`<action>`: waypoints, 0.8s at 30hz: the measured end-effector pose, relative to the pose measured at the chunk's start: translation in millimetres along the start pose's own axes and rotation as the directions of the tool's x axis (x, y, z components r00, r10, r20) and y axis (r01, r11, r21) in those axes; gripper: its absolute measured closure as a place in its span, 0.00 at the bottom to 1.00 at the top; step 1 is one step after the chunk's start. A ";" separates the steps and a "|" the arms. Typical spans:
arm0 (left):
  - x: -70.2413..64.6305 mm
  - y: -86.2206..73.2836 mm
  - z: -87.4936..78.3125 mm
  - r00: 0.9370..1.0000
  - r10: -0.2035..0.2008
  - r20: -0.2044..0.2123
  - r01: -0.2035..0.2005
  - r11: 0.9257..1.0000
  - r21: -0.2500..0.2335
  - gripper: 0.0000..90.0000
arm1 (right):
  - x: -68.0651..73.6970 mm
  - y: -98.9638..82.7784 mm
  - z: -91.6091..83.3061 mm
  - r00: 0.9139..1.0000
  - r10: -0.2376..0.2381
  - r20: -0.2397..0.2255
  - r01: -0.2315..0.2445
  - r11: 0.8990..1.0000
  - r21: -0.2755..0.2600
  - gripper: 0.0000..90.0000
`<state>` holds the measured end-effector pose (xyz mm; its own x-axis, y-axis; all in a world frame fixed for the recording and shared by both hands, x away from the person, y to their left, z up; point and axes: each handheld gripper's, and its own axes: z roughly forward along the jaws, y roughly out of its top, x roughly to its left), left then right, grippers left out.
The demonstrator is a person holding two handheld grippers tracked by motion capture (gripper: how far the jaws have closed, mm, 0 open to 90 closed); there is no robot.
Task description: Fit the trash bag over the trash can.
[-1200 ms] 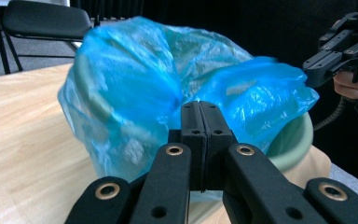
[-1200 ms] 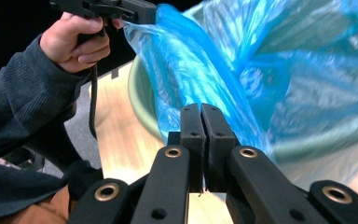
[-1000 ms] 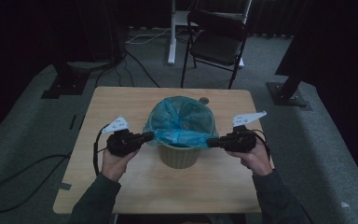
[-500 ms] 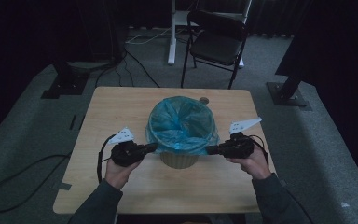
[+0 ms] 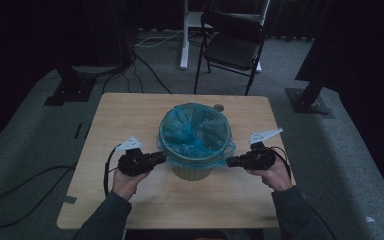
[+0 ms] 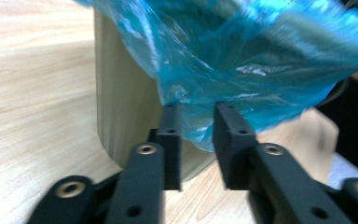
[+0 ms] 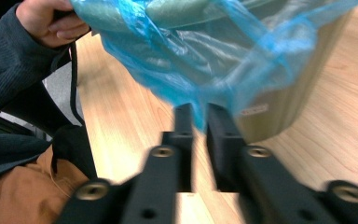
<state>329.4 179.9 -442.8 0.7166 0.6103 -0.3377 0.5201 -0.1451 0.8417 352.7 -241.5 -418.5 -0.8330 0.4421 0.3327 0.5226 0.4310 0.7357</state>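
Note:
A beige bin (image 5: 192, 171) lined with a blue plastic bag (image 5: 195, 131) stands mid-table. The bag's rim is folded down over the bin's outside. My left gripper (image 5: 162, 158) is level at the bin's left side, my right gripper (image 5: 228, 161) at its right side. In the left gripper view the left gripper (image 6: 198, 112) has just been opening; a flap of the bag (image 6: 242, 56) hangs loosely between its parted jaws, in front of the bin wall (image 6: 121, 107). In the right gripper view the right gripper (image 7: 199, 109) has also just been opening, with the bag's edge (image 7: 205, 56) drooping into its narrow gap.
The wooden table (image 5: 130, 115) has bare room around the bin. A small round object (image 5: 219, 107) lies behind the bin. On the floor beyond stand a black folding chair (image 5: 232, 42), a white post and dark stand bases (image 5: 310, 102).
Both hands came down beside the bin, drawing the bag's rim lower over its sides. Both grippers' jaws went from shut on the bag to parted.

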 end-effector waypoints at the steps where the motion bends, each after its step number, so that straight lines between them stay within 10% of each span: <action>1: 1.0 0.5 -3.5 1.000 -0.003 0.011 0.003 1.000 -0.014 0.74 | -0.2 -0.8 -4.2 1.000 -0.004 0.003 0.004 1.000 -0.002 0.82; 13: 13.8 24.6 -16.8 0.999 -0.043 -0.011 0.042 0.993 -0.113 0.62 | -10.8 13.8 -34.1 0.996 0.059 0.068 -0.046 0.981 -0.186 0.64; 19: 13.0 25.7 -8.2 0.999 -0.049 -0.002 0.049 0.993 -0.112 0.62 | -20.3 19.8 -6.6 0.996 0.073 0.057 -0.067 0.992 -0.109 0.93; 24: 13.9 25.8 -8.1 0.999 -0.048 -0.005 0.047 0.993 -0.107 0.62 | -31.5 11.0 9.2 0.989 0.130 0.065 -0.127 0.991 -0.050 0.99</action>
<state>349.0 191.0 -422.4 0.6886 0.6204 -0.3754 0.5008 -0.0324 0.8650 386.4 -243.5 -426.3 -0.7443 0.5449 0.3862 0.6143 0.3317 0.7159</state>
